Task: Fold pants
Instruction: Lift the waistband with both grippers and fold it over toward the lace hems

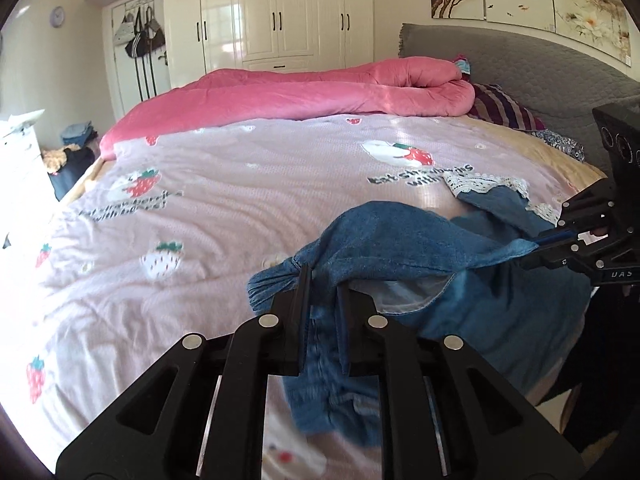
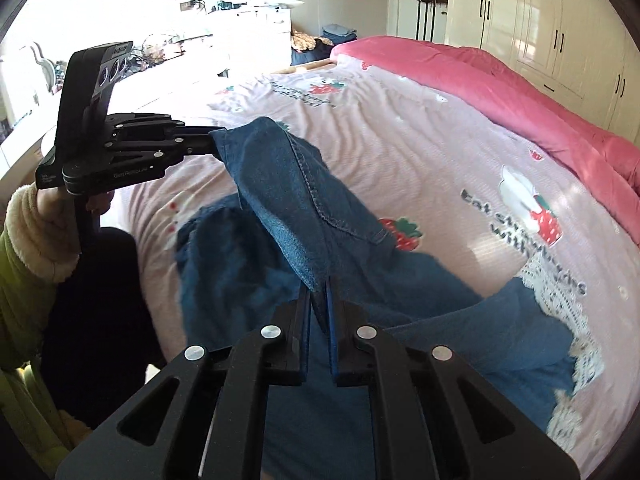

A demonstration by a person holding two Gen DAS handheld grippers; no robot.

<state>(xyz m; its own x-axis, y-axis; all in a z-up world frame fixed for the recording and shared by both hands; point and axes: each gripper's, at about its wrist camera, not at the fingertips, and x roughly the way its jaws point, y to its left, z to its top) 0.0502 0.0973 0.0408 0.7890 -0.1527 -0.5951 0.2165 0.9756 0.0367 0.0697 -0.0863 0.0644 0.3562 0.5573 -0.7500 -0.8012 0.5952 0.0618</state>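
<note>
Blue denim pants (image 1: pixel 384 232) with white lace hems (image 1: pixel 484 184) lie partly on the bed, their waist end lifted. My left gripper (image 1: pixel 323 276) is shut on a bunched corner of the waistband; it also shows in the right wrist view (image 2: pixel 208 142) at the left. My right gripper (image 2: pixel 319 292) is shut on the other waistband corner; it shows at the right edge of the left wrist view (image 1: pixel 548 238). The denim (image 2: pixel 288 184) stretches taut between the two grippers. The legs and lace hems (image 2: pixel 560 288) trail on the bed.
The bed has a pink strawberry-print sheet (image 1: pixel 224 184) and a rolled pink quilt (image 1: pixel 320 88) at the far side. A grey headboard (image 1: pixel 520 64) is to the right, white wardrobes (image 1: pixel 276 8) behind. A person's sleeve (image 2: pixel 28 240) is at the left.
</note>
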